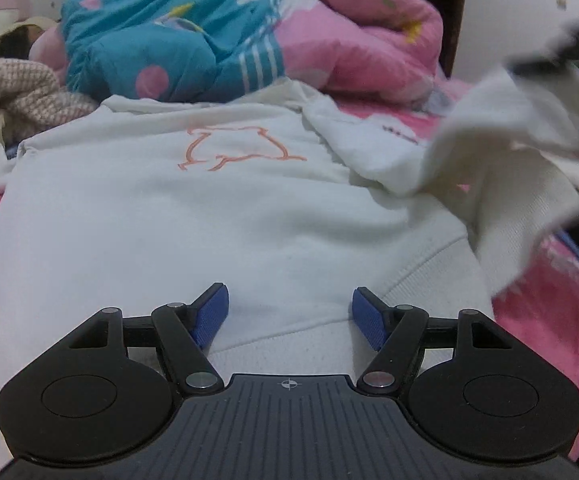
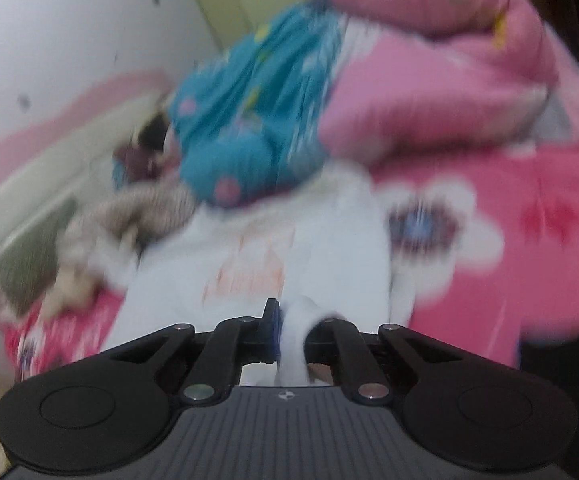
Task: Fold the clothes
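A white sweatshirt (image 1: 193, 208) with an orange outline drawing (image 1: 237, 148) lies flat on the pink bed, its ribbed hem nearest me. My left gripper (image 1: 289, 300) hovers just above that hem, open, with its blue pads (image 1: 213, 316) wide apart and nothing between them. At the right, one white sleeve (image 1: 501, 152) is lifted off the bed and hangs from a dark blurred shape at the top right. In the blurred right wrist view, my right gripper (image 2: 289, 312) is shut on a fold of white sleeve fabric (image 2: 299, 320), above the sweatshirt (image 2: 249, 256).
A bunched blue and pink quilt (image 1: 177, 32) lies beyond the sweatshirt's collar. A beige knitted garment (image 1: 21, 92) sits at the back left. The pink flowered bedsheet (image 1: 549, 320) shows on the right. A pale wall (image 2: 49, 40) runs along the bed's far left side.
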A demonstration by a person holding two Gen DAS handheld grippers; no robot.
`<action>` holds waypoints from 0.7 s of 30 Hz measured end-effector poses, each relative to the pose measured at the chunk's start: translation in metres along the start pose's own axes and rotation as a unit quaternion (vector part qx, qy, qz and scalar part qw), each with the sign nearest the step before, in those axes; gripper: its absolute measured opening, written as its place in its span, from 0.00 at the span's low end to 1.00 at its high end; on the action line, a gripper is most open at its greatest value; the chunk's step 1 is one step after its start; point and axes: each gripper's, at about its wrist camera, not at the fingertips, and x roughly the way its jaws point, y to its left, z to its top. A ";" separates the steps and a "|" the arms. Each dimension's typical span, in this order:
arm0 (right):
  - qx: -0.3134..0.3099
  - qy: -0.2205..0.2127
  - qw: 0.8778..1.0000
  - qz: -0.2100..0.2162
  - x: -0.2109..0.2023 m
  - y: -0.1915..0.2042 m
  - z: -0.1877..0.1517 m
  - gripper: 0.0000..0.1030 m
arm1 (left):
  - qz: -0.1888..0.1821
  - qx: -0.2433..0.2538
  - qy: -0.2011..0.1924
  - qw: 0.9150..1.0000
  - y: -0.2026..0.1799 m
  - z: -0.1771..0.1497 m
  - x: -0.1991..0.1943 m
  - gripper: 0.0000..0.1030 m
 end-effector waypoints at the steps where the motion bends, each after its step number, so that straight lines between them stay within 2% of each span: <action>1: 0.005 -0.010 1.000 -0.006 0.011 -0.009 0.021 0.07 | -0.001 -0.001 -0.006 1.000 0.000 -0.002 -0.001 0.67; 5: -0.002 -0.044 0.997 -0.066 0.062 -0.040 0.101 0.07 | -0.007 -0.008 -0.025 1.000 0.001 -0.008 -0.002 0.67; 10: -0.037 -0.110 0.981 -0.152 0.112 -0.065 0.176 0.07 | -0.025 -0.034 -0.039 0.998 0.009 -0.011 -0.002 0.67; 12: -0.044 -0.133 0.973 -0.184 0.126 -0.075 0.195 0.07 | -0.031 -0.042 -0.041 0.998 0.012 -0.012 -0.002 0.67; 16: -0.002 -0.183 0.952 -0.246 0.146 -0.111 0.225 0.07 | -0.037 -0.044 -0.043 0.997 0.013 -0.013 -0.002 0.68; 19: 0.036 -0.178 0.935 -0.304 0.163 -0.145 0.232 0.11 | -0.041 -0.045 -0.045 0.997 0.014 -0.013 -0.002 0.69; 20: 0.050 -0.159 0.934 -0.315 0.170 -0.159 0.230 0.25 | -0.042 -0.045 -0.045 0.997 0.015 -0.014 -0.002 0.69; 21: 0.067 -0.126 0.939 -0.314 0.179 -0.173 0.225 0.54 | -0.042 -0.046 -0.045 0.997 0.015 -0.014 -0.002 0.69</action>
